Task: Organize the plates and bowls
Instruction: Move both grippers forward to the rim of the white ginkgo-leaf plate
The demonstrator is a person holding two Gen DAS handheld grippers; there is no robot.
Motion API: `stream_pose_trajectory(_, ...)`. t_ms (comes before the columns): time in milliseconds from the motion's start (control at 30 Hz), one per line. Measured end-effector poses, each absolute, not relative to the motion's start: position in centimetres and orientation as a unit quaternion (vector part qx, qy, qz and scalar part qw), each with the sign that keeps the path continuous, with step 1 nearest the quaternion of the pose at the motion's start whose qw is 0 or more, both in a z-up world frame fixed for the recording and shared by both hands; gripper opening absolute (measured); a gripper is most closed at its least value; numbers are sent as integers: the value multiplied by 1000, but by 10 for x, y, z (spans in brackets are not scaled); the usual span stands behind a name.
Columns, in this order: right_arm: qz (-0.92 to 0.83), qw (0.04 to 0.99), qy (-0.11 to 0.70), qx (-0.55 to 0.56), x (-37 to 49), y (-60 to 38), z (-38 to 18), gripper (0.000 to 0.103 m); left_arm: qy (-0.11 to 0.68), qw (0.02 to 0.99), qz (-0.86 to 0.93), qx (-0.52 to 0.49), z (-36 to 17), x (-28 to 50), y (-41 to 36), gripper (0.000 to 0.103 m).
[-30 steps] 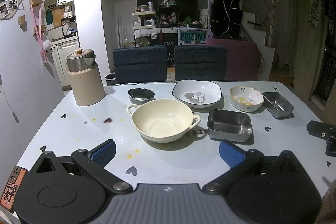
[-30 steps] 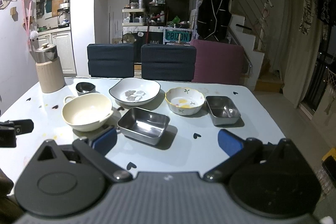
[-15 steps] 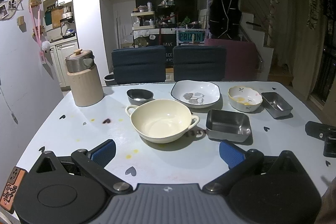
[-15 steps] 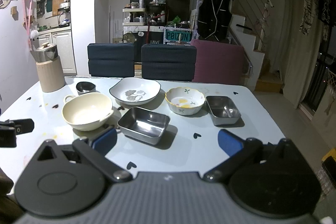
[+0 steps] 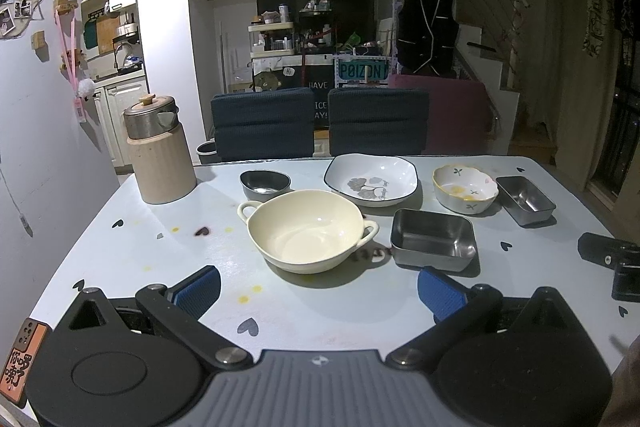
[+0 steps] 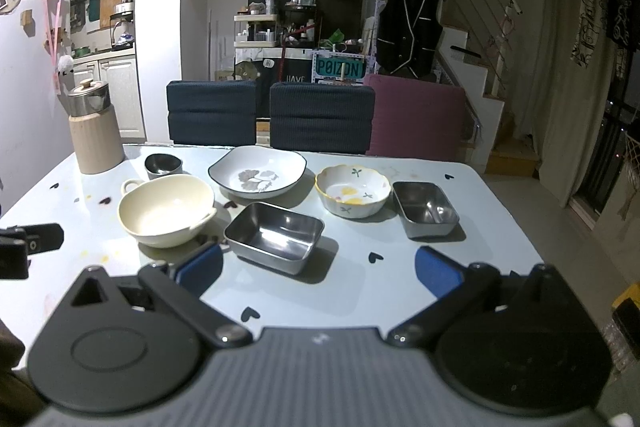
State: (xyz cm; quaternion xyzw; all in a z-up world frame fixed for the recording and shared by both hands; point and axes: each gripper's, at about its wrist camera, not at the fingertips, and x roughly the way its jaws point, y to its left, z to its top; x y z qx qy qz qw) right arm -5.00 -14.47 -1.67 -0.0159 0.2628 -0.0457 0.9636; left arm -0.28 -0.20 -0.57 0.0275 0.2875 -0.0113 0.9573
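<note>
On the pale blue table (image 5: 132,255) stand a cream two-handled bowl (image 5: 306,237), a small steel bowl (image 5: 265,184), a white leaf-print plate (image 5: 371,180), a flowered bowl with yellow rim (image 5: 465,189), a larger steel tray (image 5: 433,245) and a smaller steel tray (image 5: 525,194). My left gripper (image 5: 318,291) is open and empty, just short of the cream bowl. My right gripper (image 6: 318,269) is open and empty, just short of the larger steel tray (image 6: 275,235). The cream bowl (image 6: 166,210), plate (image 6: 257,177), flowered bowl (image 6: 353,195) and smaller tray (image 6: 425,209) show there too.
A beige canister with a steel lid (image 5: 160,155) stands at the table's far left. Two dark blue chairs (image 5: 264,123) and a maroon one (image 5: 456,115) line the far edge. The other gripper shows at the right edge of the left view (image 5: 612,259).
The left gripper has drawn back and risen slightly, so the dishes sit a little farther off. The right view is nearly unchanged.
</note>
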Motion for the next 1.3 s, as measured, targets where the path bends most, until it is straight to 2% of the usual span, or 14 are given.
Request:
stream_pose_trajectory(867,-44,962,270,-23,-42,-142,-17,103,287,958,-14,26,2,0,-17,103)
stream_pose_trajectory(1300,-40,973,227,-16,-5,-154,11,103,254,967,3,30,37,59,-9,103)
